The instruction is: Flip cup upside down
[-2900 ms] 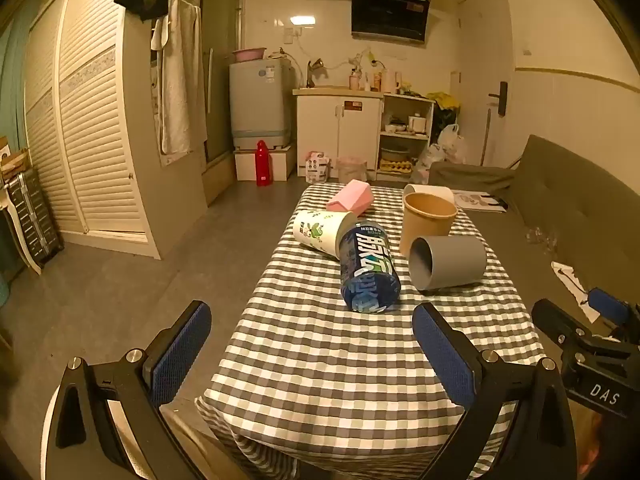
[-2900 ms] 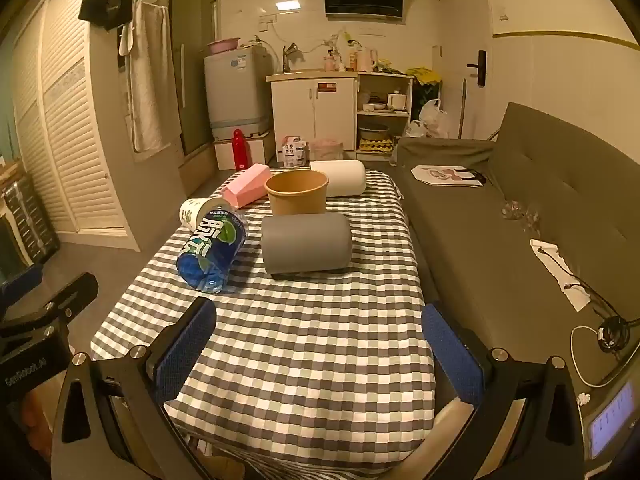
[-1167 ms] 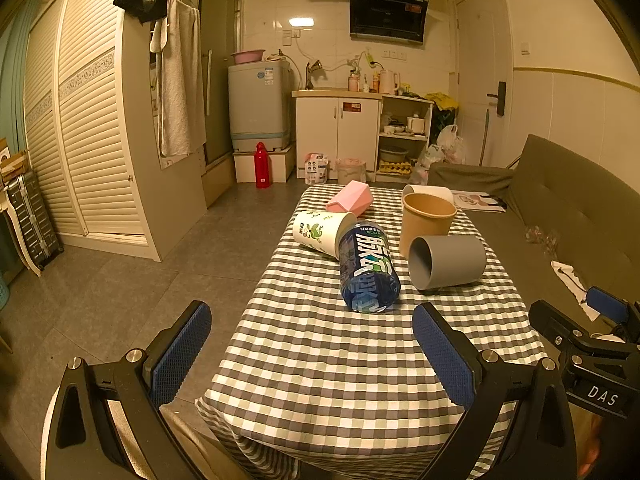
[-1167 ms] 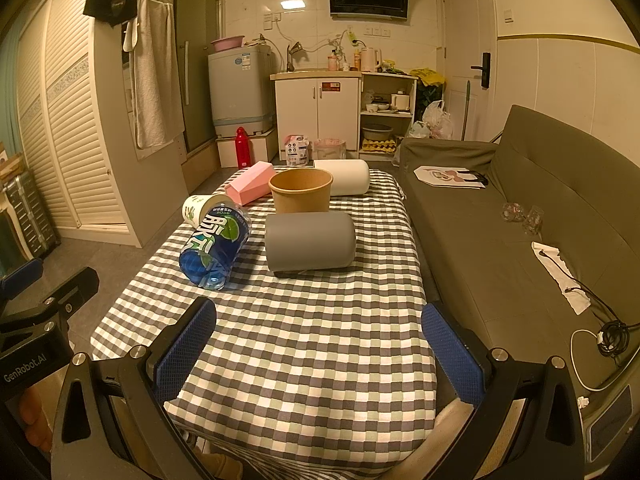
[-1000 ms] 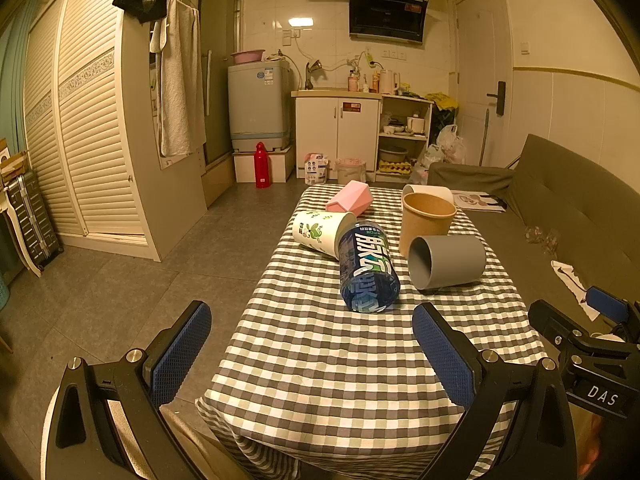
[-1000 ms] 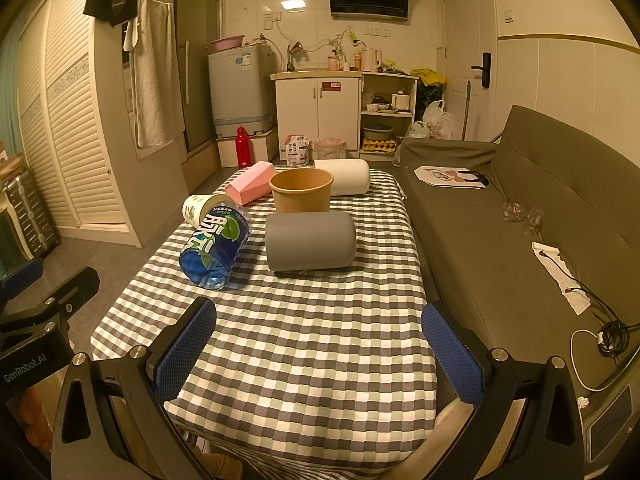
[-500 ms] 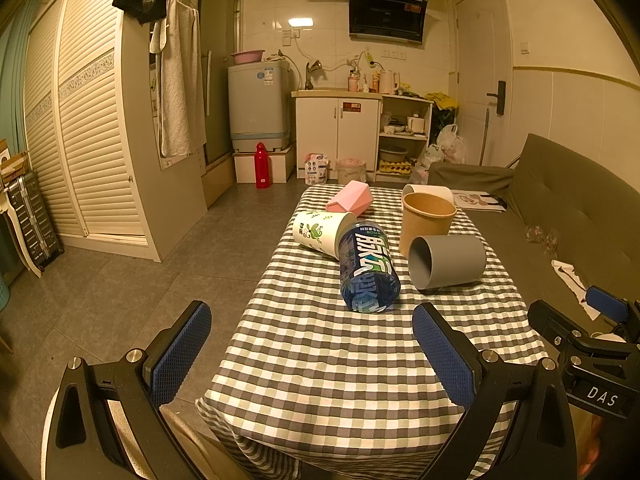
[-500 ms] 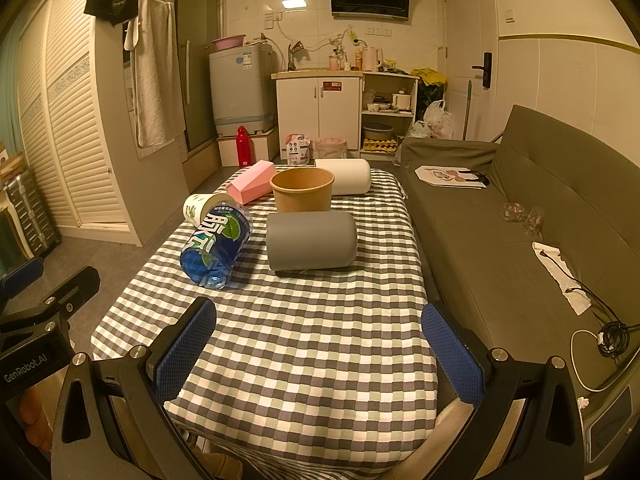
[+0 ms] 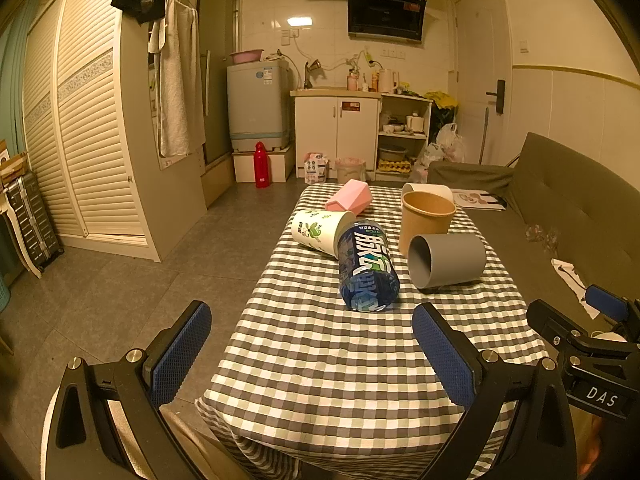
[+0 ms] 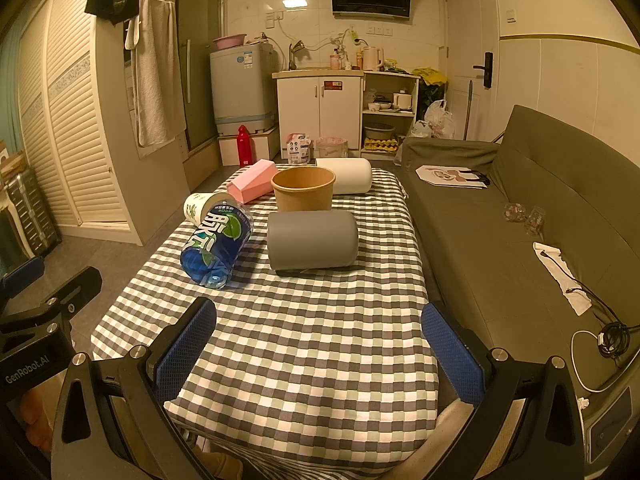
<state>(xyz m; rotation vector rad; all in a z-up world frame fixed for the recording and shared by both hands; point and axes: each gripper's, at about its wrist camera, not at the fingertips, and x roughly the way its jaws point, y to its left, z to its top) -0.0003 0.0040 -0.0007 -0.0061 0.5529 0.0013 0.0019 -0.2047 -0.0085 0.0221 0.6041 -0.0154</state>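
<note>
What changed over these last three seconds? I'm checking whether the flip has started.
Almost nothing: the right claw eased slightly forward. Both claws remain open and empty, the left claw hovering short of the table. The grey cup still lies on its side, untouched.

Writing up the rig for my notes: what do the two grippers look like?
Both grippers, left and right, have black angular frames with silver screws and blue textured pads. Seen from the other camera, the left body reads "GenRobot.AI" and the right reads "DAS".

Grey cup point(image 10: 312, 243), brown paper cup point(image 10: 303, 193), pink box point(image 10: 253, 181) and blue bottle point(image 10: 217, 245) on a grey-and-white checked tablecloth point(image 10: 320, 344).
</note>
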